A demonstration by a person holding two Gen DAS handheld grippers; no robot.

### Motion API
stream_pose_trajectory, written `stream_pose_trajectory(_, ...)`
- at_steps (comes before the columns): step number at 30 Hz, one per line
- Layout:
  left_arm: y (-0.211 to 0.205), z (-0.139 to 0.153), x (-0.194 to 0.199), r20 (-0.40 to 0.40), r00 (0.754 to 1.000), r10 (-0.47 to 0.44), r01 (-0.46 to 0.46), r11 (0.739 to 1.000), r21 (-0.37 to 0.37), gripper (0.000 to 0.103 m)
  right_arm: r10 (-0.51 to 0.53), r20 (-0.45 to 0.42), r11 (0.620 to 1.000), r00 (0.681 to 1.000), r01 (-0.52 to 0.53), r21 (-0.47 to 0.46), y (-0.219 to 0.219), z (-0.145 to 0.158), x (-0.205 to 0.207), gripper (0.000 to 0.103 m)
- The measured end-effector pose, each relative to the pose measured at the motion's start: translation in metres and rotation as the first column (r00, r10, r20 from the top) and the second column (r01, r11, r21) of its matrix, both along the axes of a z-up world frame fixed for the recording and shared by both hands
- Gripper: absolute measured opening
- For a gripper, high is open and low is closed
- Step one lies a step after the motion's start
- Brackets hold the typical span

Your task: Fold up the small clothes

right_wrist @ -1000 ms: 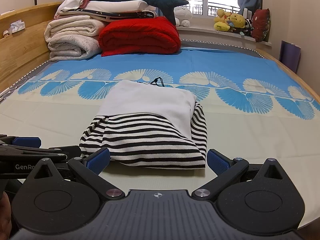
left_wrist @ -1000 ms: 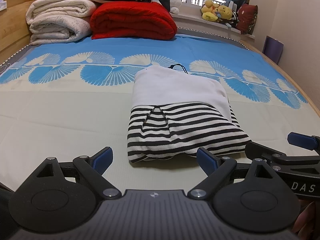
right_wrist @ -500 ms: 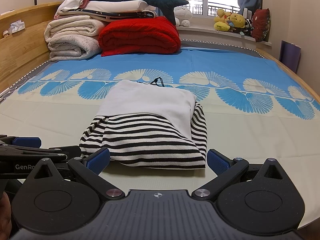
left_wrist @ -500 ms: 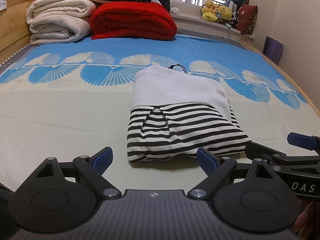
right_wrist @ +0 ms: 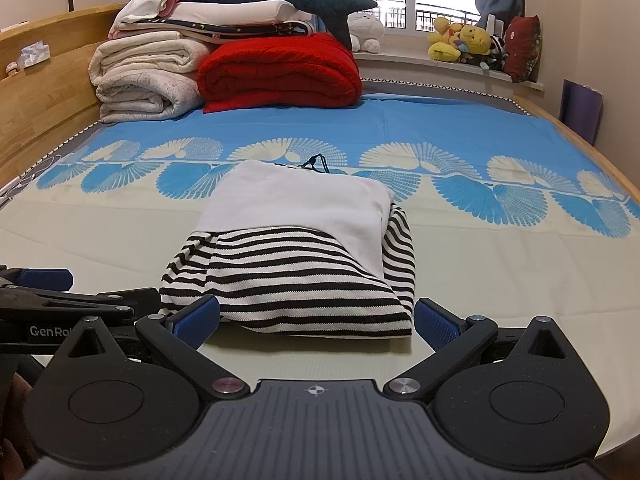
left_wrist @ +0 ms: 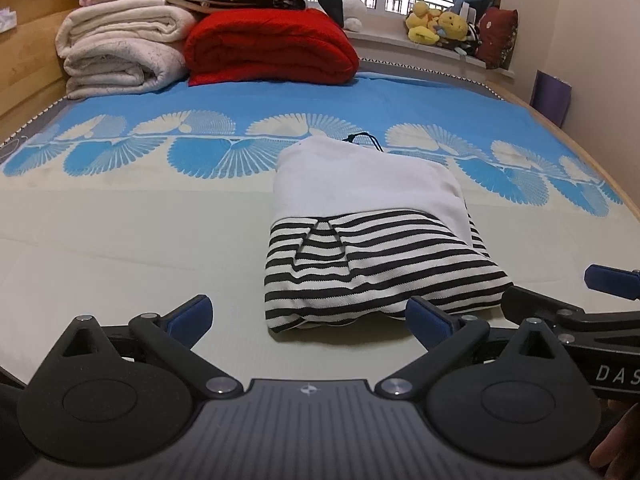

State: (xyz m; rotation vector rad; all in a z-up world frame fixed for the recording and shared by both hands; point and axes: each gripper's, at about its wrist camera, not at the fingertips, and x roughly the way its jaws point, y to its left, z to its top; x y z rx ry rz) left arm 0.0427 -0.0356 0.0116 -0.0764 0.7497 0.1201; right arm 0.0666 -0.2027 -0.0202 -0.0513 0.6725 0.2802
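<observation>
Folded striped garment (left_wrist: 376, 264), white panel uppermost, lying flat on the bed (left_wrist: 120, 248) near its front edge. Left hand-held gripper (left_wrist: 308, 316): jaws opening, nothing between them, garment's near corner just beyond the right pad. Right hand-held gripper (right_wrist: 316, 320): released, jaws wide, flanking the garment's near edge without contact. Red blanket (right_wrist: 280, 72) well behind.
</observation>
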Motion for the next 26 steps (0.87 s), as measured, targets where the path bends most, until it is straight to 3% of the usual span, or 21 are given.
stream_pose_trajectory(26,0.0,-0.004,0.0062,-0.018,1.0,0.007,-0.007,1.0,-0.011,0.103,-0.006,-0.031,1.0,1.0,0.006,0.001,-0.0014,0.0,0.0088,0.102)
